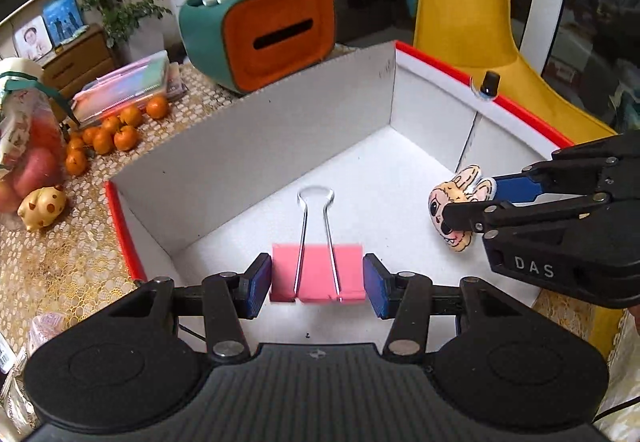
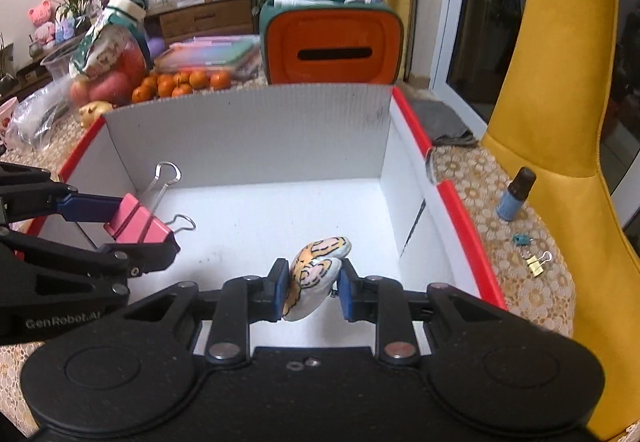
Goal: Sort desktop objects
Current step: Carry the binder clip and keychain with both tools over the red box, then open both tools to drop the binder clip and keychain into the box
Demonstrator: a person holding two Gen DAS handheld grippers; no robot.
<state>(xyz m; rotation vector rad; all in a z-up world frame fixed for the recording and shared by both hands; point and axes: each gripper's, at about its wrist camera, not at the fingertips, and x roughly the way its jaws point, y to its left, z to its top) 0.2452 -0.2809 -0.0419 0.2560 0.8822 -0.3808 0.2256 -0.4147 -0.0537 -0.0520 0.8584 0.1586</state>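
Left gripper (image 1: 317,284): jaws clamped on pink binder clip (image 1: 317,276), blue pads on both sides, wire handles pointing ahead. Right gripper (image 2: 312,288): jaws clamped on small rabbit-face plush (image 2: 316,272). Both held over white floor of red-rimmed box (image 2: 256,129). Beyond right wall, outside box: small dark-capped bottle (image 2: 514,195), gold binder clip (image 2: 536,264) on tablecloth. Behind far wall: orange-and-green tissue box (image 2: 334,45).
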